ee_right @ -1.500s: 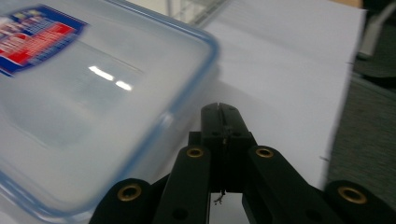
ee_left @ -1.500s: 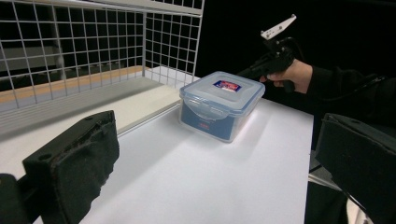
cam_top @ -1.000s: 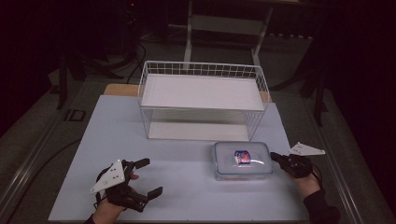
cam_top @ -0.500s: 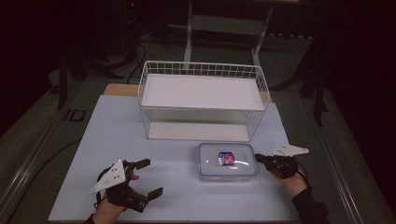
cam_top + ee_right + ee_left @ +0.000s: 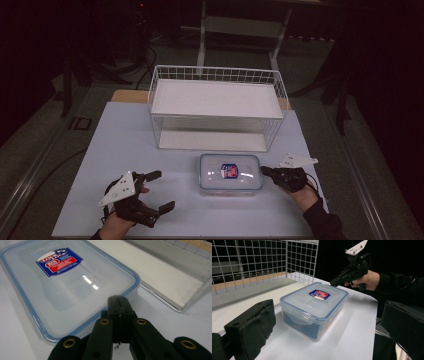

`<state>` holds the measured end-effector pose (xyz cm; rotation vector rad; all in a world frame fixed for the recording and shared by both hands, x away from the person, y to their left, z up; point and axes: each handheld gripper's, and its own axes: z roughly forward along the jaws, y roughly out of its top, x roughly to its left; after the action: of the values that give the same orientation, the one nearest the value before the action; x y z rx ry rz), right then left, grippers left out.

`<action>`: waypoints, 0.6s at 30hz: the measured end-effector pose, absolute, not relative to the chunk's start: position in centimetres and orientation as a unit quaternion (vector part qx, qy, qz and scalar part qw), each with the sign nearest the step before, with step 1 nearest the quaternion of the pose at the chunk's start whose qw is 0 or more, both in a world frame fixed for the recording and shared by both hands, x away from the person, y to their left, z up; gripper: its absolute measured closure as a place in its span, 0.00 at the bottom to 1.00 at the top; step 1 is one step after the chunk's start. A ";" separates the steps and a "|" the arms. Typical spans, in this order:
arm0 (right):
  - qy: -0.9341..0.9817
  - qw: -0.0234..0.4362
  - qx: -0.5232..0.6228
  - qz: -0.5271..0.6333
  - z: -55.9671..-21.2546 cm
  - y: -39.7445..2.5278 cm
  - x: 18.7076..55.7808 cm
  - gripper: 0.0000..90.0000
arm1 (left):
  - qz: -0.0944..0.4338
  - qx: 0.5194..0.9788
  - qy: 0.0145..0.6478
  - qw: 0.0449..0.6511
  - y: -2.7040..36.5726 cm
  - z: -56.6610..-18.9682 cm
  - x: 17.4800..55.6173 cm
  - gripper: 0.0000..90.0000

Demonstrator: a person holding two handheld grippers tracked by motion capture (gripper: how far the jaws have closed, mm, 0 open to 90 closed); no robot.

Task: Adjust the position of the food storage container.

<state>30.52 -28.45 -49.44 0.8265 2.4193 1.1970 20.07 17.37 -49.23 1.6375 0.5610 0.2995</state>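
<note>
Clear plastic container (image 5: 230,173) with blue-rimmed lid and a red-and-blue label sits flat on the white tabletop (image 5: 125,145), just in front of the white wire basket (image 5: 216,106) and a little right of centre. Lid is on; from the left gripper view the clips look down, though that angle is too shallow to be sure.

Right gripper (image 5: 265,171) is at the container's right short edge. In the right gripper view (image 5: 117,300) its two jaws are pressed together with nothing between them, tips at or just over the lid's rim; contact with the lid cannot be confirmed. The person's hand (image 5: 302,192) holds it low over the tabletop, grey three-cornered plate on top.

Left gripper (image 5: 161,190) is near the front left of the tabletop, well apart from the container, jaws spread wide and empty. In the left gripper view the container lies between and beyond its two black pads (image 5: 252,327), with the right gripper visible past the container's far end.
</note>
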 end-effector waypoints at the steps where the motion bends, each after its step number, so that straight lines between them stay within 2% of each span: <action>1: 0.847 0.159 0.287 0.418 -49.4 -28.3 30.5 1.00 | 0.131 0.718 0.246 0.638 17.4 -49.2 20.1 0.00; 18: 0.856 0.137 0.258 0.427 -49.5 -24.5 31.4 1.00 | 0.131 0.721 0.248 0.634 17.3 -49.3 20.1 0.00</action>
<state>31.45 -24.54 -49.45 0.7458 2.4781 1.2351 20.11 17.29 -49.30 1.6481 0.5664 0.2993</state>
